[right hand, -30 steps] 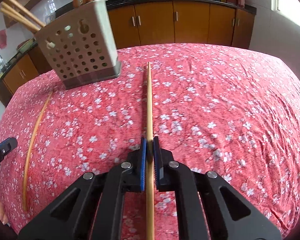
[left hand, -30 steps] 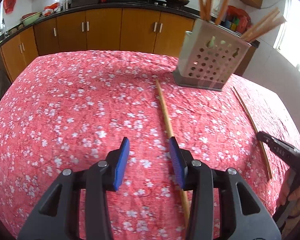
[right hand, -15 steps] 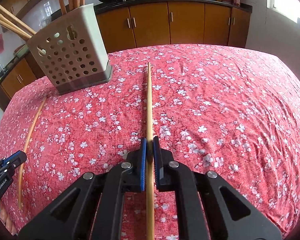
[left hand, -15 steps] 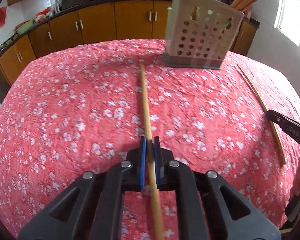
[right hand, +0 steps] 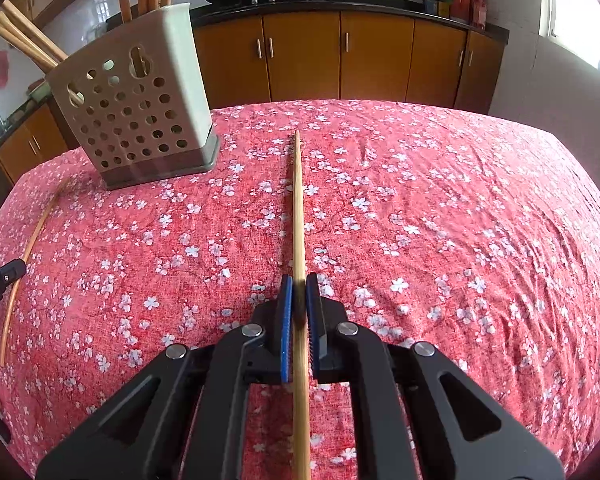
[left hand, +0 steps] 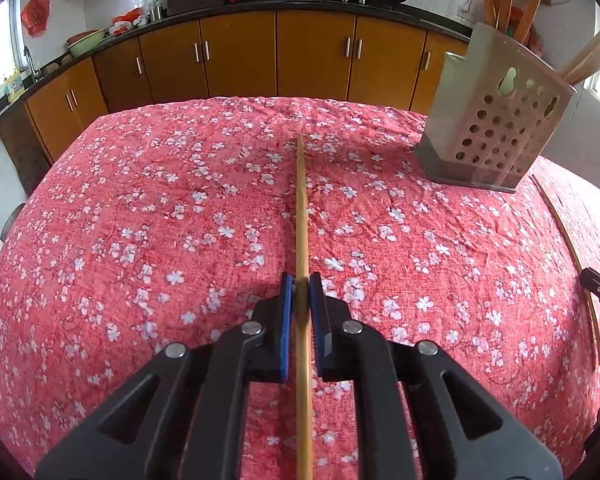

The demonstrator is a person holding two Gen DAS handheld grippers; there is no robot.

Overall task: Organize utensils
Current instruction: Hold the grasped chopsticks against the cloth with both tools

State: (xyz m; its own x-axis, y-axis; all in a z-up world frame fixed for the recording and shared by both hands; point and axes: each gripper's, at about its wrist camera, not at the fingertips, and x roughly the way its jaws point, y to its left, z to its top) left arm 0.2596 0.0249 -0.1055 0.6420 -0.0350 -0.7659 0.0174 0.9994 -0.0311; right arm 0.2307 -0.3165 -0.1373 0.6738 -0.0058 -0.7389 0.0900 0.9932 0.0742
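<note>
My left gripper (left hand: 301, 280) is shut on a long wooden chopstick (left hand: 302, 216) that points forward over the red floral tablecloth. My right gripper (right hand: 298, 280) is shut on another wooden chopstick (right hand: 298, 208), also pointing forward. A perforated grey utensil holder (left hand: 496, 124) with several chopsticks in it stands at the far right of the left wrist view; it also shows at the far left of the right wrist view (right hand: 136, 112). The other gripper's chopstick appears at each view's edge: right edge (left hand: 572, 248) and left edge (right hand: 28, 256).
The table (left hand: 140, 220) is covered with a red flowered cloth and its edges curve away on all sides. Wooden kitchen cabinets (left hand: 240, 60) and a counter with pans stand behind it. A window is at the right (right hand: 580, 8).
My left gripper moved over the lying chopstick, shut on it and lifted it. The right gripper kept its chopstick and drew closer to the holder.
</note>
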